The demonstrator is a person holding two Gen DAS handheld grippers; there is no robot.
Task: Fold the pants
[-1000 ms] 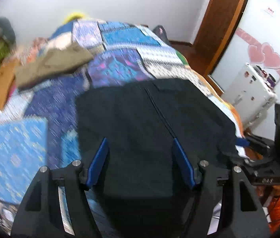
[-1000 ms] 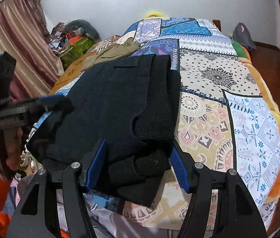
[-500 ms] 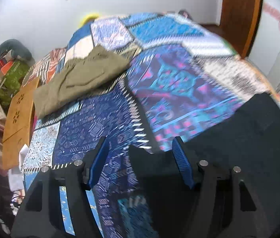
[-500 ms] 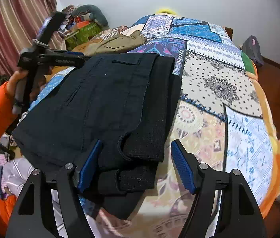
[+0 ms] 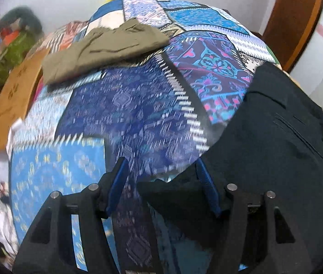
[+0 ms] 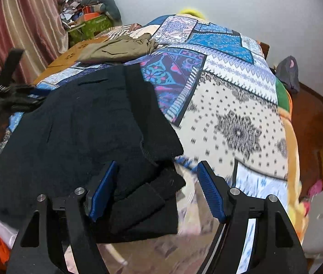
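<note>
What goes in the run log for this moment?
pants: black, folded, on quilt | left tool: open, at pants corner | right tool: open, over pants edge

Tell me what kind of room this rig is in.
Most likely a home bedroom. The black pants lie on a bed with a patchwork bedspread, striped curtains hang to one side, and a wooden door frame stands past the bed.

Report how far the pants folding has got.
Done: the black pants lie folded into a stack on the patchwork bedspread. In hand: nothing; left gripper and right gripper stand open at the stack's two near corners. Left: any final fold, or moving it beside the olive pants.
</note>
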